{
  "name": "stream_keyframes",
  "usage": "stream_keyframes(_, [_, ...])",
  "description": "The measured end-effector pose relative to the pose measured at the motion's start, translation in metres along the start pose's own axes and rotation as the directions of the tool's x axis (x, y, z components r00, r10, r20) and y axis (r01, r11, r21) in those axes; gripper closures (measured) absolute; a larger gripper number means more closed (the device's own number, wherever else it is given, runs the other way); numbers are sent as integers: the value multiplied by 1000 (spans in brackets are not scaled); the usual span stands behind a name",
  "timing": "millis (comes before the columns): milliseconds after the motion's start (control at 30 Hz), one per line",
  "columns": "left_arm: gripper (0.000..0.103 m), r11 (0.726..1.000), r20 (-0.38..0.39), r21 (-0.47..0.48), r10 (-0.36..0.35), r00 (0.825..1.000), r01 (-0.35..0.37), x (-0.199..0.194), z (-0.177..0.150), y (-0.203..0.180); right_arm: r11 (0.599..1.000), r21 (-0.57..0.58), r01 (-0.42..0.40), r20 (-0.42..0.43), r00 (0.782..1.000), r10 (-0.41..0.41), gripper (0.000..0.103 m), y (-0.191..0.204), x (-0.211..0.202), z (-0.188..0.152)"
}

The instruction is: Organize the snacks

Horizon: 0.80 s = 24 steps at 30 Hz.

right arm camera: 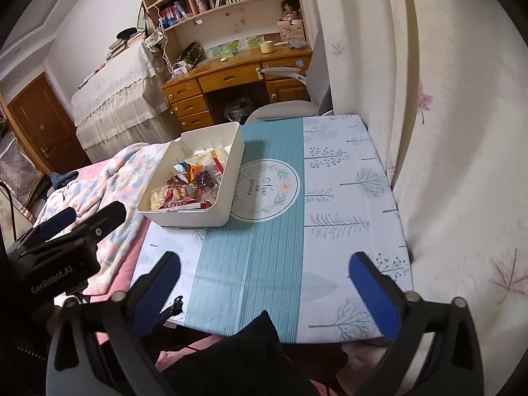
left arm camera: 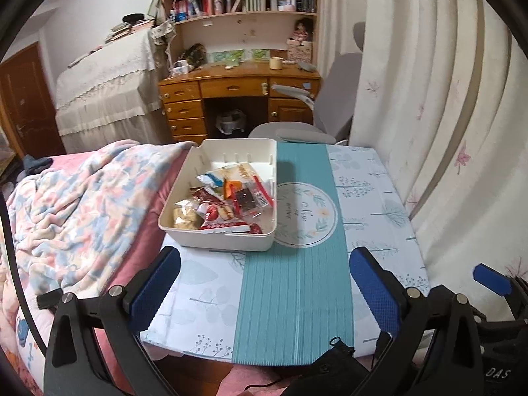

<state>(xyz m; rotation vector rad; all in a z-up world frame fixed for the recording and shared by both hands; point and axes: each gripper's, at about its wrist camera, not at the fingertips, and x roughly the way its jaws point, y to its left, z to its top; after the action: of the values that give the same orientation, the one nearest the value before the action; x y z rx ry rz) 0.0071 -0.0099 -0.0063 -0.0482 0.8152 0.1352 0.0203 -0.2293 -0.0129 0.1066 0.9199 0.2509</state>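
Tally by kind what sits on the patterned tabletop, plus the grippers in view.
White plastic bin on the teal-and-white patterned tabletop: 1
Heap of wrapped snacks in bin: 1, packets too overlapped to count
Open grippers: 2, left gripper, right gripper
Total: 4

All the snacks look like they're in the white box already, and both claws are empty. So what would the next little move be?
Probably just ease both grippers back and stop. The snack packets all lie inside the white bin, and no packet shows on the tablecloth. The left gripper and right gripper have their jaws wide open, nothing between them.
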Motion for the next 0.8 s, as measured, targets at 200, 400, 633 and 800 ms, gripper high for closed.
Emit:
stream_keyframes(200, [1, 1000, -29, -3, 30, 999, -30, 3, -8, -3, 1000, -23, 0, 18, 1000, 0, 0, 1, -2, -3])
stream_keyframes(400, [1, 1000, -34, 1, 31, 999, -31, 6, -13, -6, 999, -50, -5, 35, 999, 7, 0, 5, -3, -6])
stream_keyframes(633, [1, 1000, -31, 29, 11, 999, -10, 11, -13, -17, 999, -47, -5, 35, 999, 7, 0, 5, -4, -6])
stream_keyframes(800, [1, 999, -23, 47, 5, 1000, -4, 13, -7, -23, 999, -35, -7, 28, 1000, 7, 0, -2, -1, -4])
